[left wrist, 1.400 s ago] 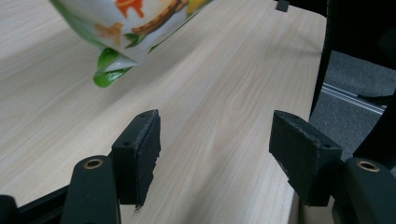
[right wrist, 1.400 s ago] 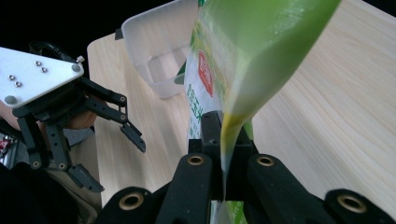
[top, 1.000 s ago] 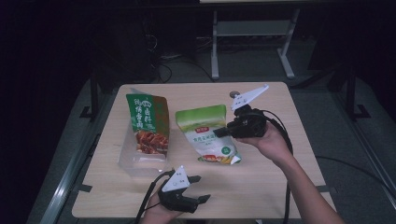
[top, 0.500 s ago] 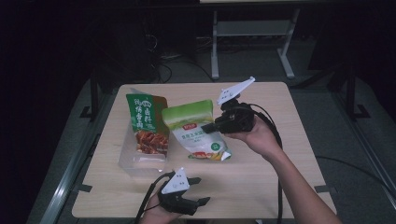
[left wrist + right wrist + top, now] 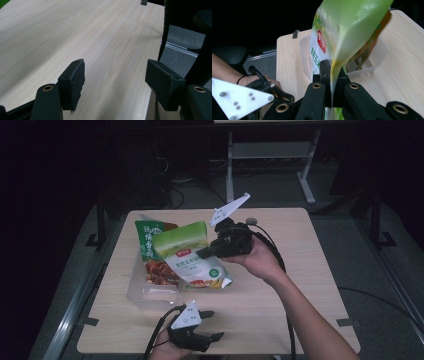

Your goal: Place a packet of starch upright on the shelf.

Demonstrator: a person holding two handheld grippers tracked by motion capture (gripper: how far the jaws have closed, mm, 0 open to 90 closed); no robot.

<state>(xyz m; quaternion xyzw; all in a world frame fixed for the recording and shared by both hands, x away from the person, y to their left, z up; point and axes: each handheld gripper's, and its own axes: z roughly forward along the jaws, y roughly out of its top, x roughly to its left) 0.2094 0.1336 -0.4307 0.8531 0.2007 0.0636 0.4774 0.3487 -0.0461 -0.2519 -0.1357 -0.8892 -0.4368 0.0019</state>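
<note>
Above the counter (image 5: 300, 285), right tool (image 5: 209, 251) pinches the green snack bag (image 5: 192, 257) by its thin edge seam; soft, light, slippery film, likely to sag; left tool (image 5: 210, 326) rests spread, empty.

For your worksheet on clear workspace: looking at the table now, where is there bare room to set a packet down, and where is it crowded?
Free: the table's right part, beyond the right tongs, and the near strip between the clear tub and the left tongs. Crowded: the left-centre, where the light green packet hangs over the tub beside the dark green packet standing in it.
</note>
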